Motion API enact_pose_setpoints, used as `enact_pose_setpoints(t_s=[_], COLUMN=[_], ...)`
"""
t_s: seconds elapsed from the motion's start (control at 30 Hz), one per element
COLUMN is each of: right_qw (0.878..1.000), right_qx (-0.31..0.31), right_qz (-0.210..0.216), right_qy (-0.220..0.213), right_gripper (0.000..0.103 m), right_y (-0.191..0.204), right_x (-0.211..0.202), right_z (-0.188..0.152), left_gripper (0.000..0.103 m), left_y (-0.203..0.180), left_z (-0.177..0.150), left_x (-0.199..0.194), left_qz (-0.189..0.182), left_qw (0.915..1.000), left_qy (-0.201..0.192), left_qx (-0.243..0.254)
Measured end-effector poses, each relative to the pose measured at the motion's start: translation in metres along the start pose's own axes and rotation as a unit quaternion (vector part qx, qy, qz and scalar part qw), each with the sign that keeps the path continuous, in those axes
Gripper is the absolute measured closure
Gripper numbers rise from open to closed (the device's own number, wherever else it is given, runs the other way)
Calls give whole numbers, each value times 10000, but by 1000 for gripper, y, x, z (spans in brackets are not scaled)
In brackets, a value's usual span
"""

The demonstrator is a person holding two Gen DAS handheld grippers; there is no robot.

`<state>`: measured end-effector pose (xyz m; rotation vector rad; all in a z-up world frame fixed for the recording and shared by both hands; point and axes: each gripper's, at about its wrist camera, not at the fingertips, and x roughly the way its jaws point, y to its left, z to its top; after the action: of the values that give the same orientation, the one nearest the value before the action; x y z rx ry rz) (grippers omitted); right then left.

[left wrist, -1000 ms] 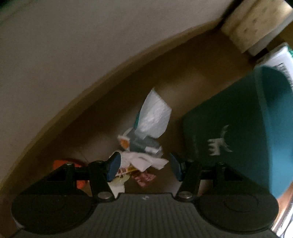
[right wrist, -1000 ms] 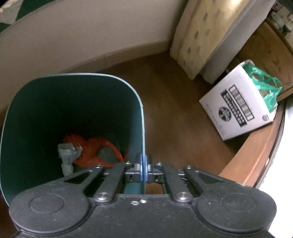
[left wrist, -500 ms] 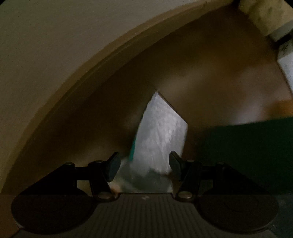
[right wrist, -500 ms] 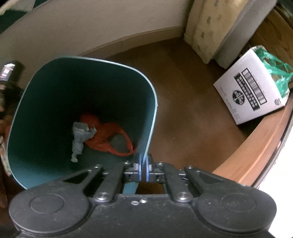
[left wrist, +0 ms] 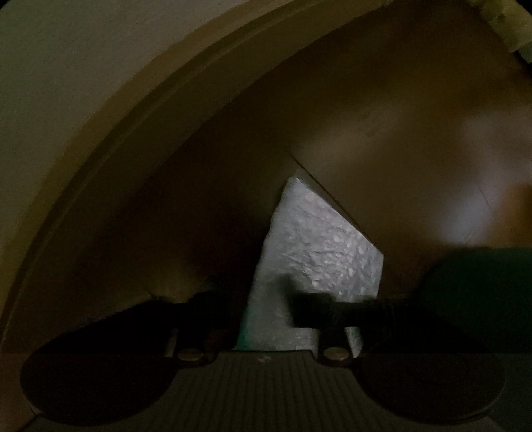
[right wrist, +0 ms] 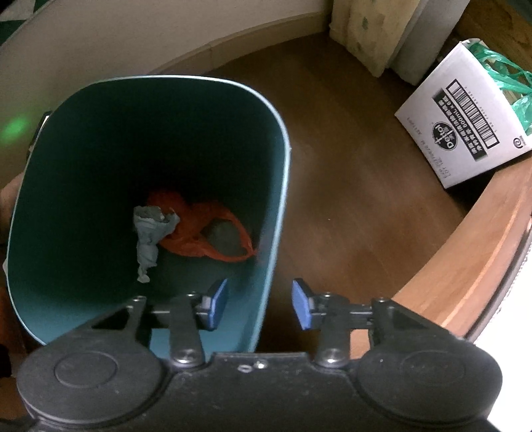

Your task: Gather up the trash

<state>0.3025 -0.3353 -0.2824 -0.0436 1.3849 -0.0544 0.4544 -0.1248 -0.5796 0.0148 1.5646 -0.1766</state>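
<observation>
Two cameras give very different accounts of the same corner of a wooden floor [right wrist: 359,186]. The right wrist view is well lit and looks down into a teal bin [right wrist: 279,186] standing near the pale wall [right wrist: 133,43]; the left wrist view is dim and shows none of the bin's inside, only a dark teal edge at its right.

What the left view does show is a white paper wrapper [left wrist: 319,246], crinkled and pointed at its far end, with a thin teal strip along its near left edge. It stands up from the floor directly between the fingers of the left gripper [left wrist: 262,309]. The fingers are dark and blurred, drawn close about the wrapper, but whether they are pressing on it cannot be told.

The right gripper [right wrist: 260,304] has its blue pads set apart, one on each side of the bin's near right wall and touching nothing.

Inside the bin lie an orange plastic bag [right wrist: 206,229] and, touching its left side, a crumpled grey paper [right wrist: 151,232].

Only the right view shows the white cardboard box [right wrist: 462,123] at far right, with green plastic [right wrist: 505,79] bunched in its top, and a patterned curtain [right wrist: 365,30] hanging beyond it.
</observation>
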Motion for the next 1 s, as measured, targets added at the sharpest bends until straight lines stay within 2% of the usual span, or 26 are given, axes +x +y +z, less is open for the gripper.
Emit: enact_pose_setpoints(t_s=[0.03, 0.07, 0.1, 0.13, 0.27, 0.4, 0.53, 0.7, 0.8, 0.9, 0.93, 0.97, 1.0], right_qw=[10000, 9999, 9996, 9991, 9986, 9972, 9952, 9929, 9933, 9935, 9936, 9938, 9940], right_qx=[-37, -79, -98, -121, 120, 349, -11, -145, -26, 27, 61, 95, 131], right_qz=[-12, -66, -247, -386, -472, -545, -699, -708, -654, -690, -702, -706, -710], right_qy=[-27, -44, -79, -114, -217, -383, -682, -944, -948, -902, -881, -851, -821], right_gripper=[69, 85, 92, 95, 97, 98, 98, 98, 98, 97, 96, 96, 95], right_y=[2, 5, 8, 9, 8, 8, 22, 23, 15, 12, 11, 9, 7], right_x=[1, 3, 3, 4, 4, 1, -8, -10, -7, -3, -1, 1, 3], right_z=[-1, -2, -2, -3, -4, -3, -3, 0, -1, 1, 2, 3, 3], left_gripper=[92, 95, 95, 97, 98, 99, 99, 98, 98, 89, 81, 69, 60], left_y=[0, -1, -2, -2, -1, -4, -8, -5, 3, 11, 12, 15, 18], left_z=[-1, -3, -5, -6, -13, -25, -30, -36, -33, -35, -39, -43, -46], left_x=[-2, -5, -8, -12, -36, -77, -116, -129, -119, -96, -91, -87, -82], left_qz=[43, 100, 140, 158, 227, 251, 267, -102, -311, -635, -692, -743, -795], left_qw=[10000, 9999, 9998, 9997, 9991, 9980, 9964, 9968, 9967, 9974, 9973, 9971, 9968], left_qy=[-19, -73, -130, -171, -346, -576, -808, -789, -690, -243, -170, -98, -30], left_qx=[-18, 11, 34, 39, -29, -83, -58, 86, 297, 227, 196, 165, 115])
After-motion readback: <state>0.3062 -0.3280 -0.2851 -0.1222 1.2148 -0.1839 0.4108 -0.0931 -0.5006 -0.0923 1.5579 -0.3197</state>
